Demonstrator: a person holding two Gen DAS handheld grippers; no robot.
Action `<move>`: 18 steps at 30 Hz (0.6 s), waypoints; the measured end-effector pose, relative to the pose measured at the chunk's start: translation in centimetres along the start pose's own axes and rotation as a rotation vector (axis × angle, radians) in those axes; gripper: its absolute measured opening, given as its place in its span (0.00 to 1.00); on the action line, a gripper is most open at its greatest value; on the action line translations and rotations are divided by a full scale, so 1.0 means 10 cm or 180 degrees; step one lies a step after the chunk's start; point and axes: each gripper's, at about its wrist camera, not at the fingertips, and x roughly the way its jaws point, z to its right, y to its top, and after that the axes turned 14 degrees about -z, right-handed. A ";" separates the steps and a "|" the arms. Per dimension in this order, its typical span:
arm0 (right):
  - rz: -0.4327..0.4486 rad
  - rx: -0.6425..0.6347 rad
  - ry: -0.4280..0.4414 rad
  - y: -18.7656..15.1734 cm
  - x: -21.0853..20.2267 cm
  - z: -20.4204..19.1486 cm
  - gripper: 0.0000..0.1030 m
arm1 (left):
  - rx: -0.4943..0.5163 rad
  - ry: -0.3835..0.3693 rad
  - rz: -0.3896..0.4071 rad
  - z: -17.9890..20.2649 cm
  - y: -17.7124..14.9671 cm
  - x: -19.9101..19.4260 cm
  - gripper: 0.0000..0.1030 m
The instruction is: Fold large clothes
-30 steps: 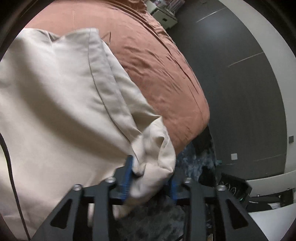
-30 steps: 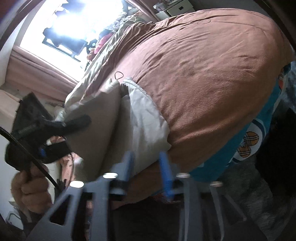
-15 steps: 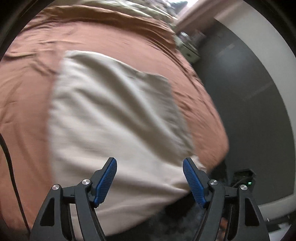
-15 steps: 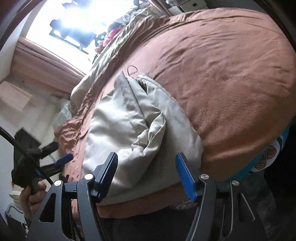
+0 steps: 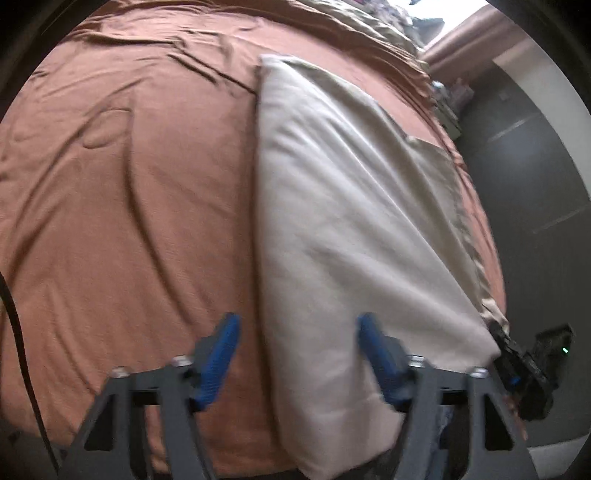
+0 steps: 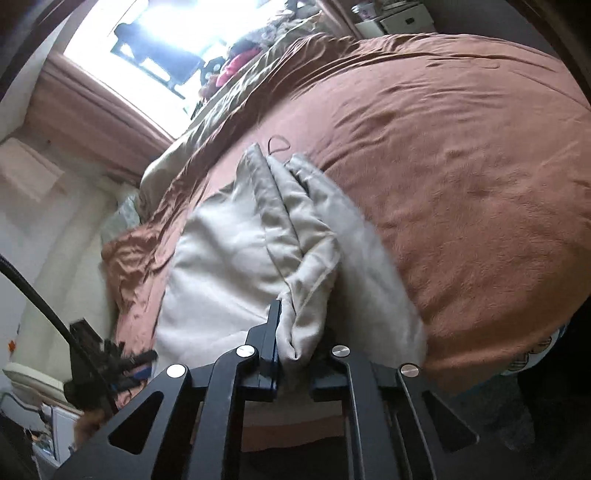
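A large beige garment [image 5: 351, 221] lies folded on the brown bedspread [image 5: 129, 203], its near end hanging over the bed's edge. My left gripper [image 5: 297, 321] hovers over the garment's left edge. Its jaws are closing; the edge lies between the blue pads [image 5: 221, 347], which stand apart from the cloth. In the right wrist view the garment [image 6: 236, 258] shows a bunched folded corner, and my right gripper [image 6: 295, 325] is closing tight on that corner, cloth pinched between the fingers. Each gripper appears in the other's view: the right gripper [image 5: 517, 354] and the left gripper [image 6: 122, 365].
The brown bedspread [image 6: 461, 166] covers a wide bed. An olive blanket [image 6: 236, 96] lies at its far end under a bright window [image 6: 147, 44]. A white cabinet [image 6: 399, 22] stands beyond. Dark floor [image 5: 535, 184] runs beside the bed. A black cable [image 5: 18, 350] hangs at the left.
The left gripper let go of the bunched cloth, swung left across the bed and opened wide, then narrowed. The right gripper opened, then closed on the folded corner.
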 end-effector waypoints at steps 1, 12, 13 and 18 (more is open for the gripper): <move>0.0015 0.0025 -0.0016 -0.01 -0.02 0.04 0.06 | 0.0039 0.0002 -0.0014 0.06 0.00 0.00 0.49; -0.0138 0.0195 0.0007 -0.25 -0.13 0.37 0.12 | 0.0279 0.0143 -0.0036 0.27 0.03 0.05 0.43; -0.0159 0.0154 -0.0025 -0.22 -0.18 0.34 0.17 | 0.0270 0.0123 -0.0024 0.25 0.07 0.05 0.45; -0.0023 -0.0039 -0.0106 0.01 -0.39 0.30 0.73 | 0.0188 0.0073 -0.0007 0.16 0.25 0.06 0.52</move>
